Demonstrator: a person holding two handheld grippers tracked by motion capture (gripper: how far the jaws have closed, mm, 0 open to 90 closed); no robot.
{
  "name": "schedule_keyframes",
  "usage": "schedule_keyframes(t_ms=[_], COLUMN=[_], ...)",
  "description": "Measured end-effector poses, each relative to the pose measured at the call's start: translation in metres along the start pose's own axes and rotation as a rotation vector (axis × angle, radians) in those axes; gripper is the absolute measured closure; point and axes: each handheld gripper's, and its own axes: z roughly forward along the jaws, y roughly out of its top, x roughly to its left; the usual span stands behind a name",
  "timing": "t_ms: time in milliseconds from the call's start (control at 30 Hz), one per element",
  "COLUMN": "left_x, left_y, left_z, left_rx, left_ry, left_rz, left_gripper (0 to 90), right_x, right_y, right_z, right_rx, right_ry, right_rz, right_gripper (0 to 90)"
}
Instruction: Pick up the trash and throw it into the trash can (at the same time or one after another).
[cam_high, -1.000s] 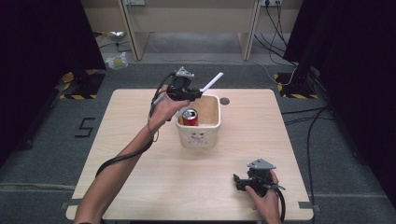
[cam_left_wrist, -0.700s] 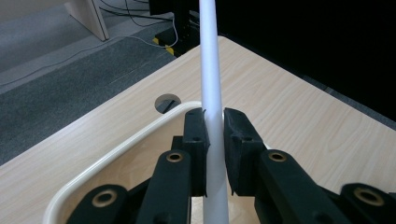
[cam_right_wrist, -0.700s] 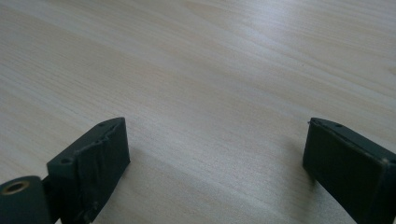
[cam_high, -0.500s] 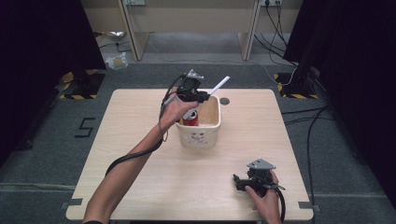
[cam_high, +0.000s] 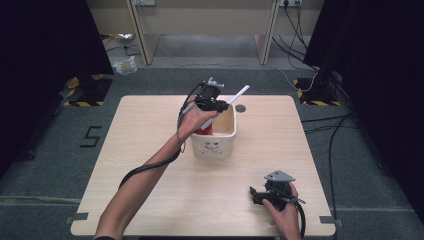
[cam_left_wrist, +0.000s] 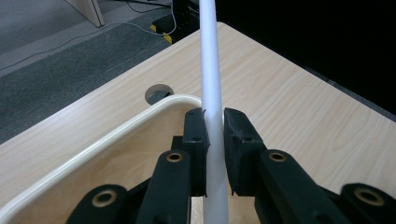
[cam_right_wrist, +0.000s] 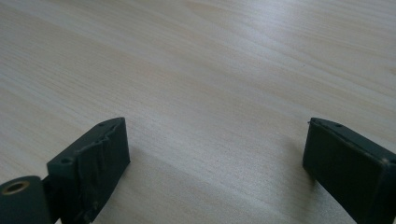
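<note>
We read a dark digit "5" marked on the grey floor (cam_high: 60, 150) left of the tabletop (cam_high: 150, 125), no other legible text

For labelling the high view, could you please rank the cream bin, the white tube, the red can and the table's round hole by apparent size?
1. cream bin
2. white tube, long but thin
3. red can, mostly hidden, and round hole: too alike to rank

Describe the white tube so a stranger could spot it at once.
Find the cream bin near the middle of the wooden table. Above its far rim, the left gripper clamps the white tube, a long thin rod slanting over the red can.
</note>
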Motion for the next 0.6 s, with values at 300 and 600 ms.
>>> schedule_keyframes(t_ms=[300,600], left_x=[-0.008,-0.005], left_y=[0.001,-0.003], left_z=[0.007,0.015], left_rx=[0.010,0.046], left_ry=[-0.001,0.020], left_rz=[0.004,-0.010], left_gripper=[79.2,79.1], right_x=[0.001,0.001], right_y=[0.000,0.000], right_z=[0.000,0.000], right_rx=[0.000,0.000], right_ry=[0.002,0.005], right_rz=[-0.002,-0.001], right_gripper=[7.4,7.4])
